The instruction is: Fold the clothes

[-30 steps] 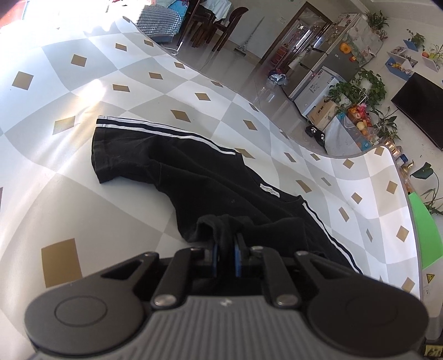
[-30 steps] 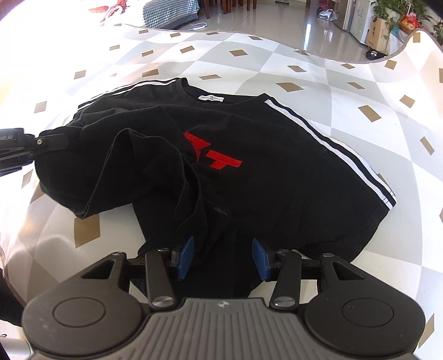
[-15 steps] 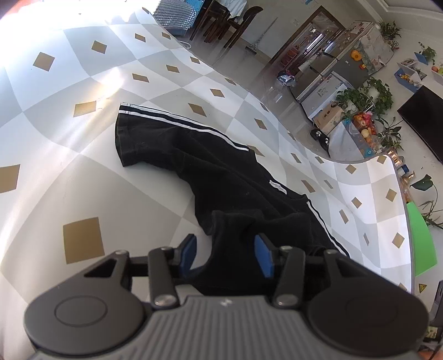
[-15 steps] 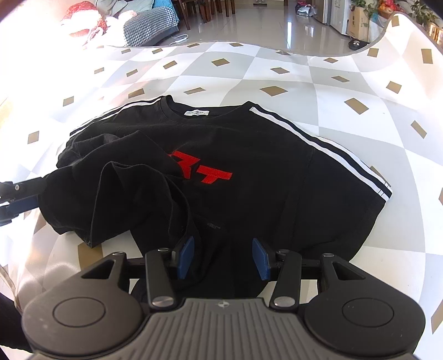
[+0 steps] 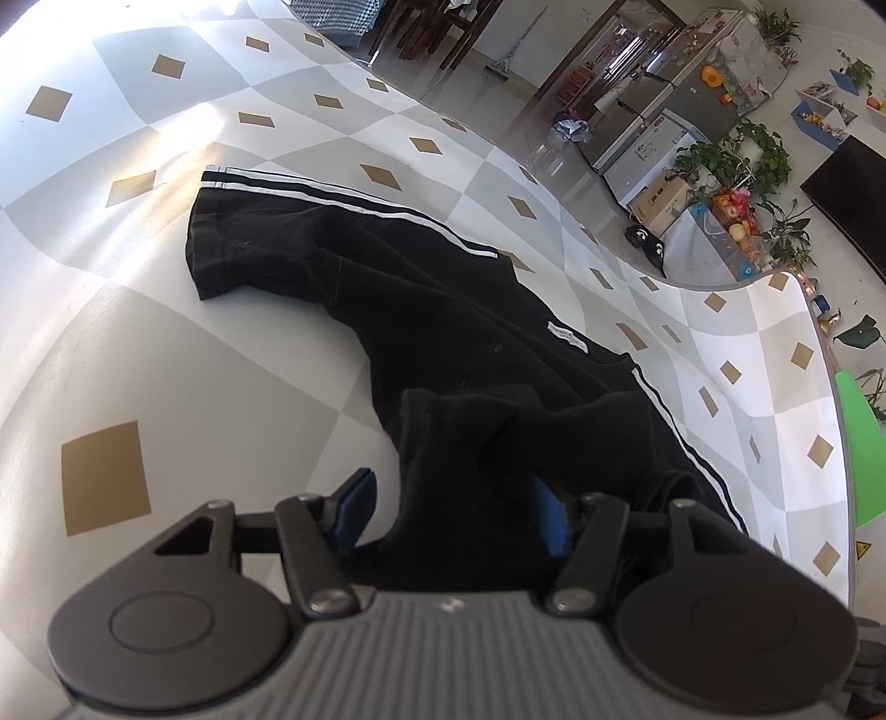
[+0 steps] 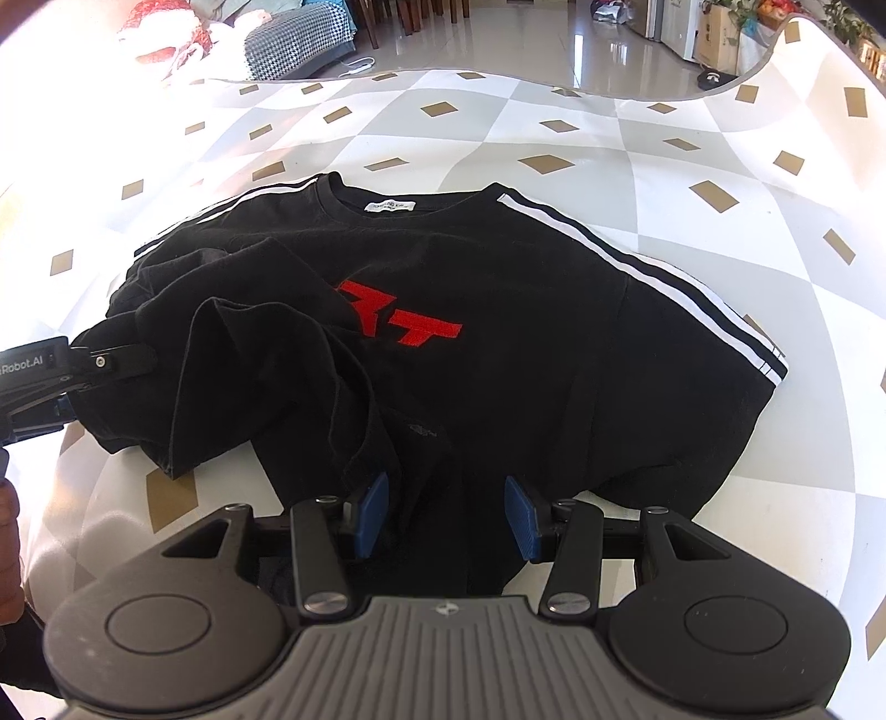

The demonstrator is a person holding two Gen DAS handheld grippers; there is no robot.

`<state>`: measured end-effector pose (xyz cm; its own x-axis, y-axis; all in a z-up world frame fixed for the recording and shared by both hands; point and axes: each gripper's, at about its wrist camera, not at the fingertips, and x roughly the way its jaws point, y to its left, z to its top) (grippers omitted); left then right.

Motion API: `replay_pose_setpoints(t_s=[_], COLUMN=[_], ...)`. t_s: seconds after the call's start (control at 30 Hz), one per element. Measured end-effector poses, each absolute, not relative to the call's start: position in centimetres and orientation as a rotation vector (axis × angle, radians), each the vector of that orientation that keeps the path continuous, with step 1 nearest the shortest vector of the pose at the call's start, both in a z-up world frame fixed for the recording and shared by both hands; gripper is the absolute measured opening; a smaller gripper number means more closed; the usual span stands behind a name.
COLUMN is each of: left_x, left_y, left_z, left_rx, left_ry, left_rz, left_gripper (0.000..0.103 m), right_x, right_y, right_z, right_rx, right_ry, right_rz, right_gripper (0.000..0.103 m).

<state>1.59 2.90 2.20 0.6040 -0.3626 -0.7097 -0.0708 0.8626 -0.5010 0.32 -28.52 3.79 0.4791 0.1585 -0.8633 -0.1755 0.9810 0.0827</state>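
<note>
Both jaws have black cloth between their blue pads. On the left gripper (image 5: 454,515) the jaws are closing, and a raised fold of the black T-shirt (image 6: 498,343) stands between them; the left pad is clear of the cloth, while the right pad is half hidden behind it, so a firm grip cannot be confirmed. On the right gripper (image 6: 446,518) the jaws stand apart, with the shirt's bottom hem lying between the pads and no pad pressing on it.

In the right wrist view the T-shirt lies front side up on the surface (image 6: 637,166), with the collar and its white label (image 6: 390,206) at the far side. A red logo (image 6: 398,318) is on the chest, and white stripes run along both shoulders and sleeves. The side of the shirt toward the left gripper is bunched and folded over the chest, and it reaches to the edge of the logo. The other sleeve lies flat.

The surface carries a cloth with grey and white diamonds and small gold squares. Beyond its edge there are a shiny tiled floor (image 5: 498,111), a refrigerator (image 5: 681,94), potted plants (image 5: 736,160) and dark chairs (image 5: 443,27).
</note>
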Motion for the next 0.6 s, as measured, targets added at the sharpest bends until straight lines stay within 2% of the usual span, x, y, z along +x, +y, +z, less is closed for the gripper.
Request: replay_pose_setpoints(t_s=[0.03, 0.1, 0.13, 0.2, 0.4, 0.6], left_x=[1.7, 1.8, 1.8, 1.6, 0.3, -1.9], left_y=[2.7, 2.3, 2.1, 1.8, 2.8, 3.6], left_z=[2.1, 1.8, 1.8, 2.3, 3.6, 2.4], left_rx=[-0.518, -0.514, -0.500, -0.468, -0.476, -0.451], left_ry=[0.923, 0.932, 0.928, 0.908, 0.910, 1.049], left_rz=[-0.186, -0.201, -0.206, -0.209, -0.141, -0.089], left_gripper=[0.031, 0.021, 0.013, 0.005, 0.004, 0.004], right_x=[0.3, 0.3, 0.3, 0.4, 0.9, 2.1], right_y=[-28.6, -28.6, -28.7, -28.7, -29.6, -30.2], right_z=[3.7, 3.6, 3.6, 3.5, 3.9, 4.1], right_rx=[-0.018, -0.016, -0.015, -0.012, 0.018, -0.056], right_ry=[1.054, 1.058, 1.059, 1.061, 1.046, 1.040], right_rz=[0.203, 0.199, 0.198, 0.194, 0.169, 0.140], right_gripper=[0.045, 0.045, 0.045, 0.045, 0.045, 0.045])
